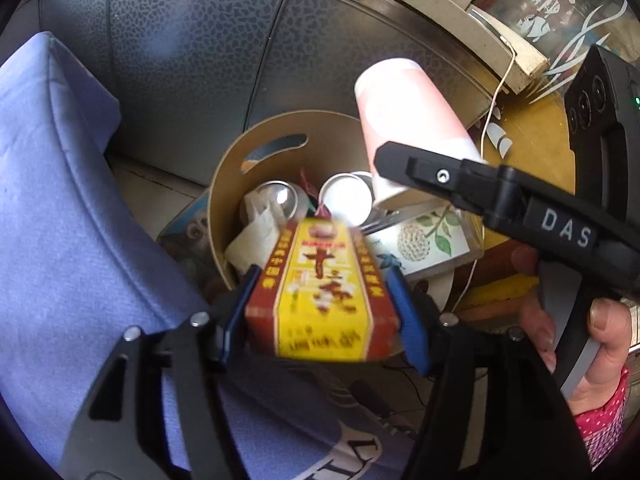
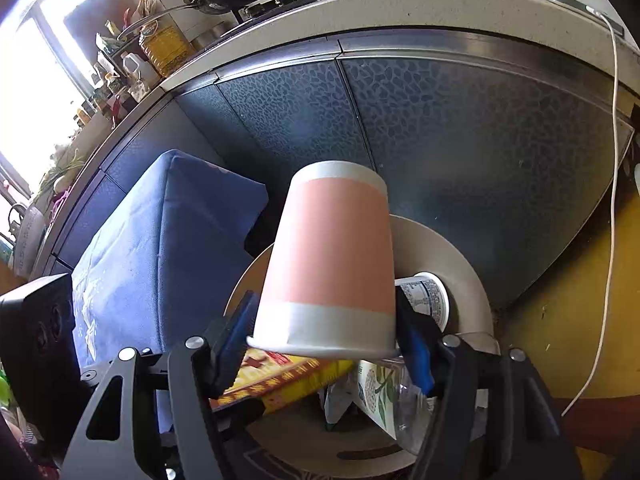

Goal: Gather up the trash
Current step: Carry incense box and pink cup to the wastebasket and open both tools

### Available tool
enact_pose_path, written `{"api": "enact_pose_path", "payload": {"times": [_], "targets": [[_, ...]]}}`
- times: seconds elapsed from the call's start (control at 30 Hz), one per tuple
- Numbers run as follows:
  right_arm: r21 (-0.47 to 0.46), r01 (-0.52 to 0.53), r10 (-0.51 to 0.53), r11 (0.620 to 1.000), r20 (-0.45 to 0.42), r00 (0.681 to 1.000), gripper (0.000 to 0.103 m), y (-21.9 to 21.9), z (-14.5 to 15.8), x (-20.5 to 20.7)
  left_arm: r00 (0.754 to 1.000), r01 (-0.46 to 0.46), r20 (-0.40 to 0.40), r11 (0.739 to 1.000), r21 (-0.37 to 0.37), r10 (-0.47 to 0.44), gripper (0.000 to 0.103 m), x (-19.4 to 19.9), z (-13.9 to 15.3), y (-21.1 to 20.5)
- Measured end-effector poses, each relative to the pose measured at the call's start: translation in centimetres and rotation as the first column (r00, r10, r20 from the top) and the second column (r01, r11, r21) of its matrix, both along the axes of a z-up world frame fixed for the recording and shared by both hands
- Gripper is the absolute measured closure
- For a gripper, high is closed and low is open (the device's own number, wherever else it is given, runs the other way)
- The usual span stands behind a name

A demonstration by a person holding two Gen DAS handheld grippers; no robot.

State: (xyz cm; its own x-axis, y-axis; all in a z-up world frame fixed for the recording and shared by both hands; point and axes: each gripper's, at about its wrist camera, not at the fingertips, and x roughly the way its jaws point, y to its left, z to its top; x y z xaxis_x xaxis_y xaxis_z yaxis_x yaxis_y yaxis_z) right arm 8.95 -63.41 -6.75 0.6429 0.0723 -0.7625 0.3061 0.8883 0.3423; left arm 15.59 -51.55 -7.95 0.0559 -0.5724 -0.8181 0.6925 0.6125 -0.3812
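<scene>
My left gripper (image 1: 320, 312) is shut on a red and yellow carton (image 1: 324, 292), held just above the near rim of a round tan trash bin (image 1: 224, 184). The bin holds crumpled tissue (image 1: 256, 236), a metal can (image 1: 276, 196), a white cup (image 1: 346, 200) and a clear bottle with a flower label (image 1: 424, 236). My right gripper (image 2: 324, 332) is shut on an upside-down pink and white paper cup (image 2: 332, 256), held over the bin (image 2: 472, 280). The cup also shows in the left wrist view (image 1: 404, 120), and the carton (image 2: 280, 376) under it in the right wrist view.
A blue cloth-covered piece of furniture (image 1: 52, 208) stands left of the bin. Dark patterned cabinet doors (image 2: 460, 152) are behind it under a stone counter (image 2: 400, 4). A white cable (image 2: 612, 200) hangs on the right over a yellow surface (image 2: 580, 320).
</scene>
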Motion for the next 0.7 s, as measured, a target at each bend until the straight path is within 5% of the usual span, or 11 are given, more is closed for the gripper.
{"api": "enact_pose_path", "payload": {"times": [0.07, 0.63, 0.7], "targets": [[-0.023, -0.009, 0.009, 1.0, -0.008, 1.0, 0.034, 0.6, 0.1, -0.1, 1.0, -0.018, 0.018, 1.0, -0.011, 0.018, 0.029, 0.0, 0.5, 0.3], [-0.05, 0.06, -0.057, 0.997, 0.06, 0.997, 0.034, 3.1, 3.2, -3.3, 0.996, -0.075, 0.035, 0.993, -0.092, 0.079, 0.029, -0.9, 4.0, 7.2], [-0.047, 0.061, -0.056, 0.997, 0.096, 0.994, 0.034, 3.5, 3.8, -4.5, 0.998, -0.053, 0.034, 0.996, -0.07, 0.056, 0.04, -1.2, 3.8, 7.3]]}}
